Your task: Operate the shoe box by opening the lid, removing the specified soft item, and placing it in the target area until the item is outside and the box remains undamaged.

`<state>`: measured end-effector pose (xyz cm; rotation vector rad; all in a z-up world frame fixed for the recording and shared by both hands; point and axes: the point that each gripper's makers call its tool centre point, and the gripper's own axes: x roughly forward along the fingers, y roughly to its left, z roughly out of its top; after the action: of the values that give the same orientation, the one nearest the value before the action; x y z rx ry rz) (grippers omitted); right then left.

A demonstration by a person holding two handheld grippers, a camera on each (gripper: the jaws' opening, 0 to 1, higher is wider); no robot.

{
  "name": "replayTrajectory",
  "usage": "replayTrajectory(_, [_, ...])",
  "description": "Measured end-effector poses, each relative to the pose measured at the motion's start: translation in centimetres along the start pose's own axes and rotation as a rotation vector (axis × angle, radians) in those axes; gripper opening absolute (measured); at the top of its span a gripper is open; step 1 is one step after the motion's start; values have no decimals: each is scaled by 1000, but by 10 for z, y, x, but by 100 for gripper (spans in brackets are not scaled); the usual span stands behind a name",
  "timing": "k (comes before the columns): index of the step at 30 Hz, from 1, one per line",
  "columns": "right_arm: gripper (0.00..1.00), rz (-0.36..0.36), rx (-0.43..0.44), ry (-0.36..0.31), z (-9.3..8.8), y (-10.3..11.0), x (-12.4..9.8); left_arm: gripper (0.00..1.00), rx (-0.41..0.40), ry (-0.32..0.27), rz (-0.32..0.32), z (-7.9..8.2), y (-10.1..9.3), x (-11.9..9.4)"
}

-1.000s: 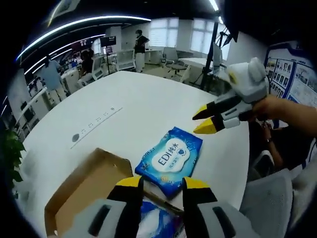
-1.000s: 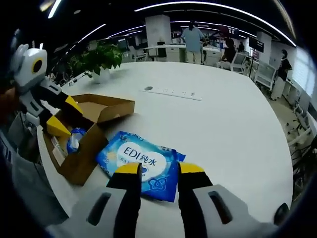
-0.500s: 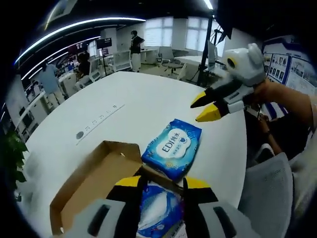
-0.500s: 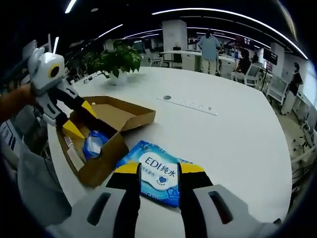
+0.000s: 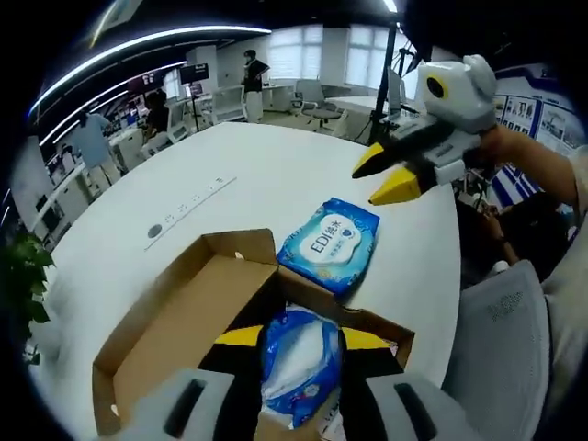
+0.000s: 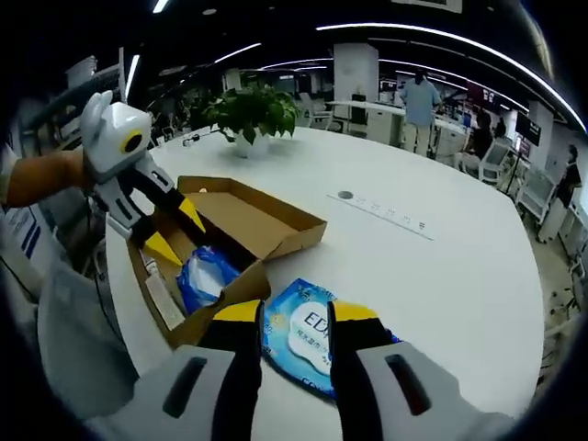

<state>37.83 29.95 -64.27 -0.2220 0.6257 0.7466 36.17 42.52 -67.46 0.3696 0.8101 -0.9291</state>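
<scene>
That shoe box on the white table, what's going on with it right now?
A person is working on the cardboard shoe box with a hand-held claw in each hand. Its lid is folded open. One blue wipes pack already lies on the white table beside the box. The left claw is open and hangs over the box interior, above a second blue soft pack that sits inside. The right claw is open, empty, and raised above the table beyond the pack.

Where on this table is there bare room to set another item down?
The white table is bare beyond the blue wipes pack, out past the inset power strip. Crowded: the near edge, where the open shoe box, the pack and the left claw cluster.
</scene>
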Motion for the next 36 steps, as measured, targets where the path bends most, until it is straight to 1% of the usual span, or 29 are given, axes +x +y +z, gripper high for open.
replayTrajectory(3, [24,27,-35,3,3,9,7,30,-1,7,-17,-6,0,-1])
replayTrajectory(5, [23,53,-76,4,5,19,12,29,-1,6,-24,-8,1,-1])
replayTrajectory(14, [21,137,-204,36,4,51,33,28,30,35,-74,-24,-3,3])
replayTrajectory(22, [21,176,-256,61,2,66,50,27,73,57,-99,-33,-7,7])
replayTrajectory(27, [20,196,-285,73,1,74,62,25,67,53,-118,-35,-10,8])
replayTrajectory(36, [16,225,-332,99,-1,88,85,18,95,82,-153,-44,-19,17])
